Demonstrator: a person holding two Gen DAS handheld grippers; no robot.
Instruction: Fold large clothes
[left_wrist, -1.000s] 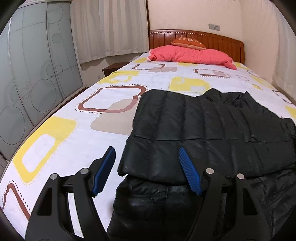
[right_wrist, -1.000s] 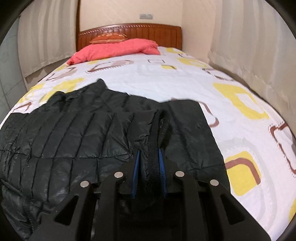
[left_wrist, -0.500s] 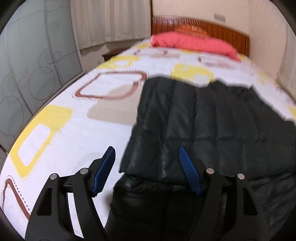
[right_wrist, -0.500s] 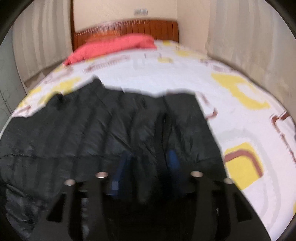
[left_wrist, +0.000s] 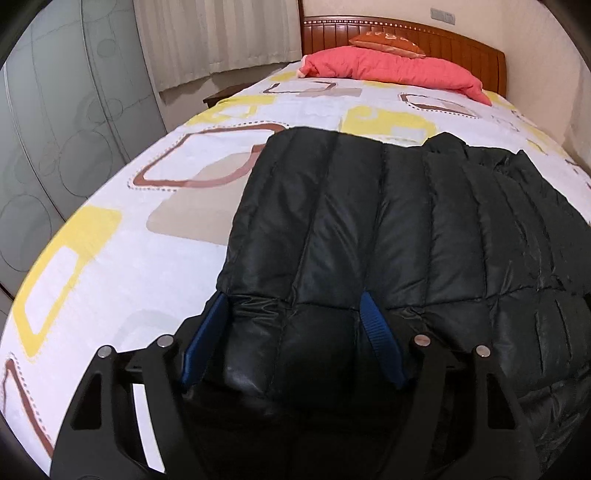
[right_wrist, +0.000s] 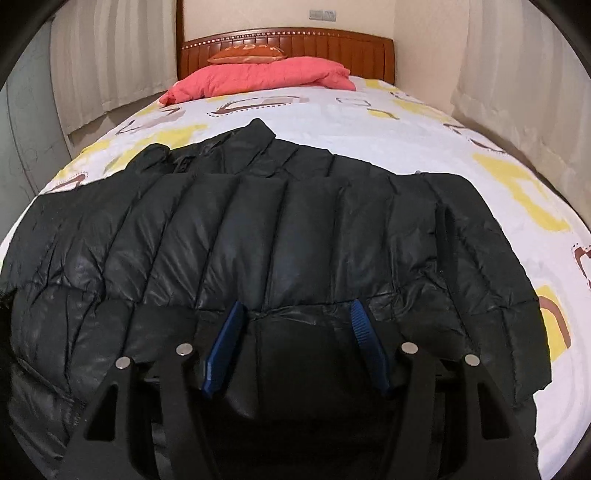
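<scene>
Close in, my left gripper (left_wrist: 291, 314) stands spread wide over the near fold of the black quilted puffer jacket (left_wrist: 369, 221), its blue pads (left_wrist: 373, 325) astride a puffy ridge without pinching it, so I read it as holding nothing. My right gripper (right_wrist: 295, 321) has just let its jaws spread within the last second; its blue pads (right_wrist: 360, 325) now sit apart on either side of a padded section of the jacket (right_wrist: 277, 229), and I judge the cloth released, laid down to set the fold. The jacket lies doubled just ahead of both grippers, its upper layer stopping short of the lower one at the near edge, which suits a folded half resting flat. Beyond the right gripper the collar pokes out at the far edge. To the left of my left gripper the patterned white, yellow and brown bedsheet (left_wrist: 140, 221) is open, and there is more to the right of my right gripper. Farther off a coral quilted blanket (right_wrist: 266, 75) lies against the reddish wooden headboard (right_wrist: 295, 37), well apart from the jacket.
</scene>
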